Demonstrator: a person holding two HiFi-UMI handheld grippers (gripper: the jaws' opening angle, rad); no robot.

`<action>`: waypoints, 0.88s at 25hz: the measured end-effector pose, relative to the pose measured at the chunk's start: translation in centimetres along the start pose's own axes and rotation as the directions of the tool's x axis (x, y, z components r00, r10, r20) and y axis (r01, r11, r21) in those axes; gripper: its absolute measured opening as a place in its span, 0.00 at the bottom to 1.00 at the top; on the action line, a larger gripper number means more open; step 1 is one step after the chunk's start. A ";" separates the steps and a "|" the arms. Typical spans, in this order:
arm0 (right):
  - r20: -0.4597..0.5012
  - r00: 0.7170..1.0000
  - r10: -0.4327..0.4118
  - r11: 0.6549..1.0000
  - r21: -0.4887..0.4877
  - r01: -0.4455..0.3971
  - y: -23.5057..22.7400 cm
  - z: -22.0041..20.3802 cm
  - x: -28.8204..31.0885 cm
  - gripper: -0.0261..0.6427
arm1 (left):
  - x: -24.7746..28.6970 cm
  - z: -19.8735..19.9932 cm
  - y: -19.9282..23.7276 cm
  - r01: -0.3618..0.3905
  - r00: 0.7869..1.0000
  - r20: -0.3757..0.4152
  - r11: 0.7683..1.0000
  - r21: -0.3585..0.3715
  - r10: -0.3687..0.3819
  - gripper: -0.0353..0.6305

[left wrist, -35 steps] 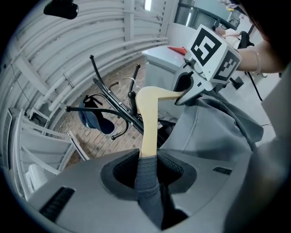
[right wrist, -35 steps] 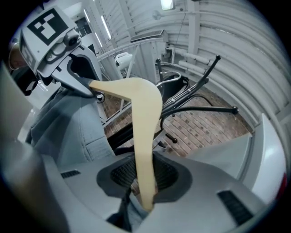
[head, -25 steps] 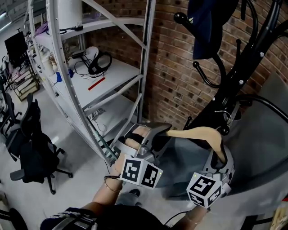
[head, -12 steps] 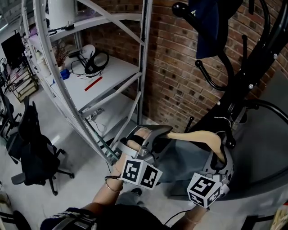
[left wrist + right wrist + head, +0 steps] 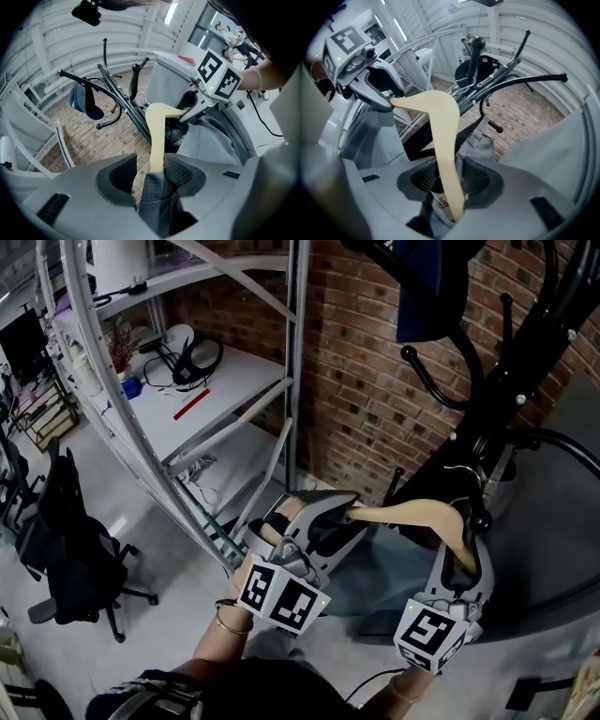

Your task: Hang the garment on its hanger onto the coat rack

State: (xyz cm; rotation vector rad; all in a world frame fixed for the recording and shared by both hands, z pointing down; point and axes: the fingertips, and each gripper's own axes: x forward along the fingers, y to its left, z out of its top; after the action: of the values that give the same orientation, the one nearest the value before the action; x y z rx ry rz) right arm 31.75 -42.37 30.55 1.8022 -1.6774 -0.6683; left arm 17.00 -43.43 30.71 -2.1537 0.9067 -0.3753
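A pale wooden hanger (image 5: 417,514) carries a grey garment (image 5: 375,568), right beside the black coat rack (image 5: 506,399). Its wire hook (image 5: 466,472) sits against a rack arm; I cannot tell whether it rests on it. My left gripper (image 5: 328,517) is around the hanger's left end (image 5: 157,131). Its jaws are opening, with a gap between one pad and the wood and cloth (image 5: 157,197) bunched between them. My right gripper (image 5: 459,554) is at the hanger's right arm (image 5: 440,122). Its jaws are also opening, with the wood and cloth still between them.
A dark blue cap (image 5: 427,287) hangs on an upper rack hook. A brick wall (image 5: 366,381) is behind the rack. Grey metal shelving (image 5: 187,427) with a headset (image 5: 192,357) stands to the left. A black office chair (image 5: 70,540) is on the floor at far left.
Both grippers and the hanger have stayed beside the rack's post, and the marker cubes have dropped slightly toward me. The view has drifted a little.
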 end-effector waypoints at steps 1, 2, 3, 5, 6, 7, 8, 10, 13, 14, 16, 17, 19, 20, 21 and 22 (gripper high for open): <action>0.004 1.000 0.003 1.000 -0.001 -0.003 0.0 0.0 -0.4 0.25 | -0.2 0.2 -0.1 -0.004 1.000 -0.002 1.000 0.006 0.004 0.30; 0.010 1.000 0.006 1.000 0.000 -0.006 0.0 0.1 -0.7 0.25 | -0.5 0.4 -0.2 -0.010 1.000 -0.001 1.000 0.010 0.010 0.30; 0.018 1.000 0.009 1.000 0.002 -0.009 0.0 0.3 -1.2 0.25 | -0.8 0.7 -0.2 -0.018 1.000 0.004 1.000 0.011 0.018 0.30; 0.039 0.999 0.013 1.000 0.011 -0.013 0.0 0.7 -2.2 0.25 | -1.5 1.4 0.0 -0.037 0.999 0.015 0.999 0.008 0.037 0.30; 0.051 0.999 0.013 1.000 0.017 -0.014 0.0 0.9 -2.7 0.25 | -1.9 1.7 0.1 -0.047 0.999 0.018 0.999 0.009 0.047 0.30; 0.061 0.998 0.012 1.000 0.022 -0.013 -0.1 1.1 -3.2 0.25 | -2.3 2.1 0.2 -0.057 0.998 0.020 0.998 0.012 0.057 0.30; 0.070 0.997 0.011 1.000 0.023 -0.012 -0.3 1.3 -3.8 0.25 | -2.7 2.4 0.2 -0.067 0.998 0.021 0.998 0.015 0.066 0.30; 0.084 0.996 0.007 1.000 0.025 -0.009 -0.6 1.5 -4.9 0.25 | -3.5 3.0 -0.1 -0.078 0.997 0.020 0.997 0.022 0.078 0.30; 0.101 0.995 0.002 0.999 0.050 -0.007 -1.1 1.7 -6.5 0.18 | -4.5 3.7 -0.6 -0.089 0.996 0.014 0.996 0.024 0.089 0.28; 0.104 0.995 0.007 0.998 0.063 -0.013 -1.2 1.5 -6.9 0.15 | -4.8 3.9 -0.7 -0.100 0.995 0.010 0.995 0.024 0.099 0.23; 0.102 0.995 0.014 0.997 0.072 -0.021 -1.3 1.1 -7.7 0.12 | -5.5 4.2 -0.9 -0.118 0.993 0.001 0.993 0.021 0.118 0.12; 0.096 0.995 0.012 0.998 0.068 -0.019 -1.3 1.0 -8.1 0.11 | -5.8 4.3 -1.0 -0.122 0.993 -0.002 0.992 0.017 0.122 0.08; 0.084 0.996 0.006 0.998 0.060 -0.011 -1.5 0.8 -8.8 0.10 | -6.3 4.7 -1.3 -0.118 0.993 -0.008 0.993 0.007 0.118 0.06; 0.080 0.997 0.005 0.998 0.059 -0.010 -1.6 0.7 -9.0 0.09 | -6.6 4.8 -1.5 -0.116 0.993 -0.011 0.993 0.004 0.116 0.06; 0.077 0.997 0.004 0.998 0.062 -0.009 -1.6 0.8 -9.3 0.09 | -6.8 5.0 -1.6 -0.114 0.993 -0.014 0.994 0.001 0.114 0.06; 0.076 0.997 0.003 0.998 0.070 -0.008 -1.7 0.9 -9.5 0.09 | -7.0 5.1 -1.7 -0.113 0.993 -0.017 0.994 -0.003 0.113 0.06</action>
State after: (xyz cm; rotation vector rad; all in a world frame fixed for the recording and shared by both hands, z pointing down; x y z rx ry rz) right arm 31.51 -32.93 28.49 1.8412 -1.7750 -0.6910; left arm 15.49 -34.97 28.72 -2.0940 1.0342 -0.3356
